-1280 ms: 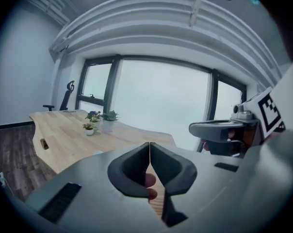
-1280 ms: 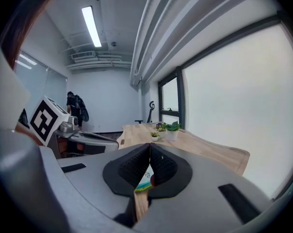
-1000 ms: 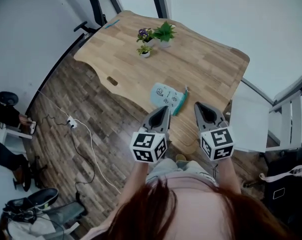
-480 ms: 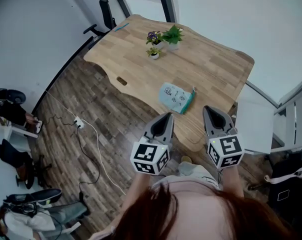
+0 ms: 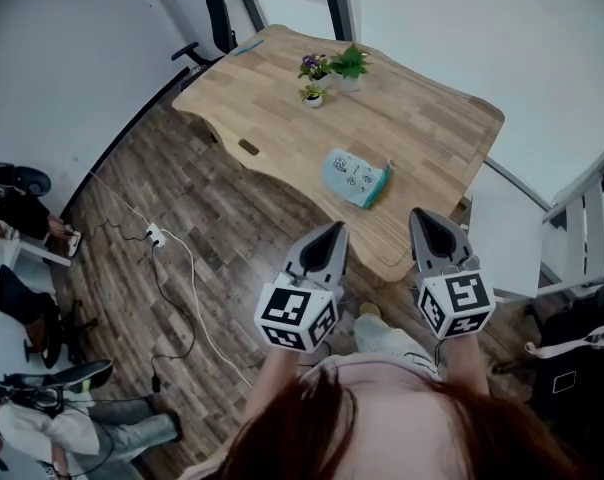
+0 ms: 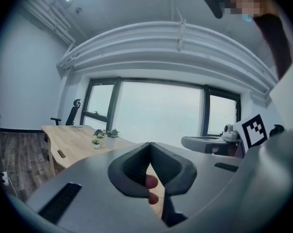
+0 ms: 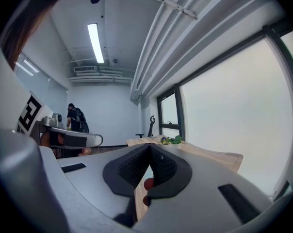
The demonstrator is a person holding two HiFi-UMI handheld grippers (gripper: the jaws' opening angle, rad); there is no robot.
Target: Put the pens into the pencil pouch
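Both tools are up in front of the person, side by side and nearly level. The left tool [image 5: 334, 229] has its jaws pressed together at the tips, with nothing between them. Its own view shows the dark pads meeting in a point, and a fingertip [image 6: 151, 181] peeks through the gap beneath. The right tool [image 5: 420, 214] is the same: jaws together, nothing gripped, and the textured pads touch at the front.

The pencil pouch [image 5: 355, 177] lies flat on the wooden tabletop [image 5: 437, 128], pale blue with small printed figures. It is on the near half, toward the edge closest to the person. It is ahead of both tools and well apart from them, roughly between their lines. A thin teal strip [image 5: 385, 180] runs along the pouch's right edge. It may be a pen or only the pouch's trim; from up here it's too small to call.

Farther back on the tabletop is a cluster of small potted plants [image 5: 328, 71]. Past the far corner is a black office chair [image 5: 214, 6]. On the wood-plank floor [image 5: 212, 218] to the left, a white power strip [image 5: 154, 235] trails its cable.
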